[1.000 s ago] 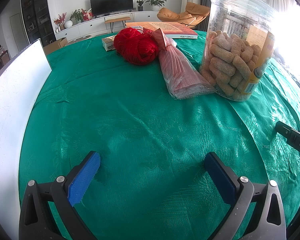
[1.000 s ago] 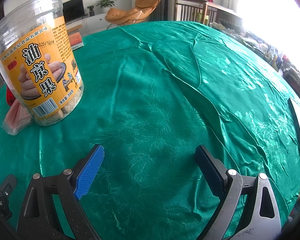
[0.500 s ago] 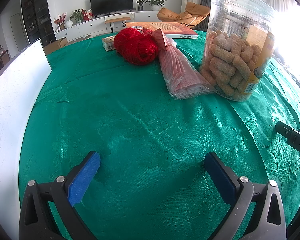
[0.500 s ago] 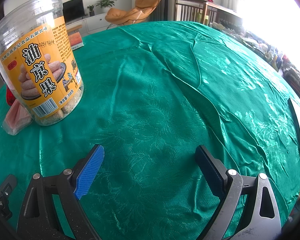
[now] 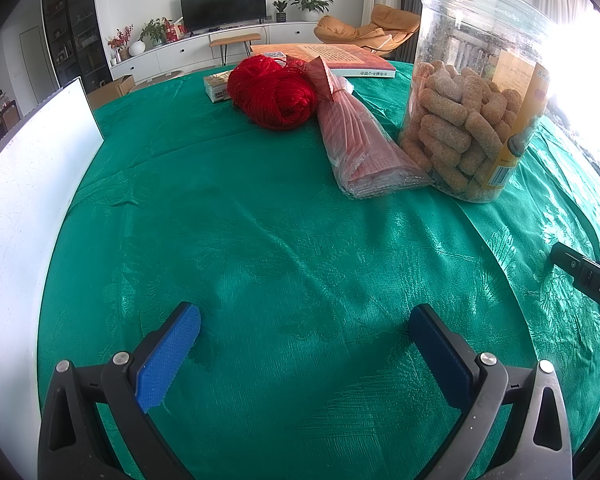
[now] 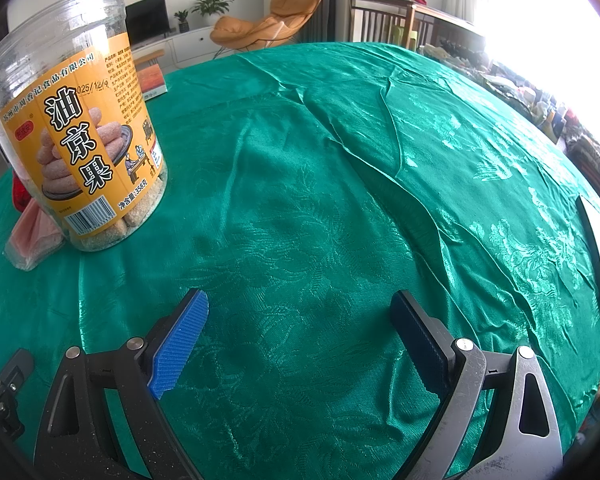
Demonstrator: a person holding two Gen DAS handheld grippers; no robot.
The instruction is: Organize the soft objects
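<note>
Nothing moved; red yarn (image 5: 274, 94) lies far beyond spread left hand-held gripper (image 5: 305, 330)

The jar (image 6: 76, 128), at 10 o'clock, had an orange label (image 6: 88, 152) that read "油京果", "2025/12", "净含量:358克".

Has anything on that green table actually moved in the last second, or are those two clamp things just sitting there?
Nothing visibly changed. The left gripper and the right gripper both hang open and empty over the green cloth, just as before. The red yarn ball, the pink packet and the snack jar lie exactly where they were.
</note>
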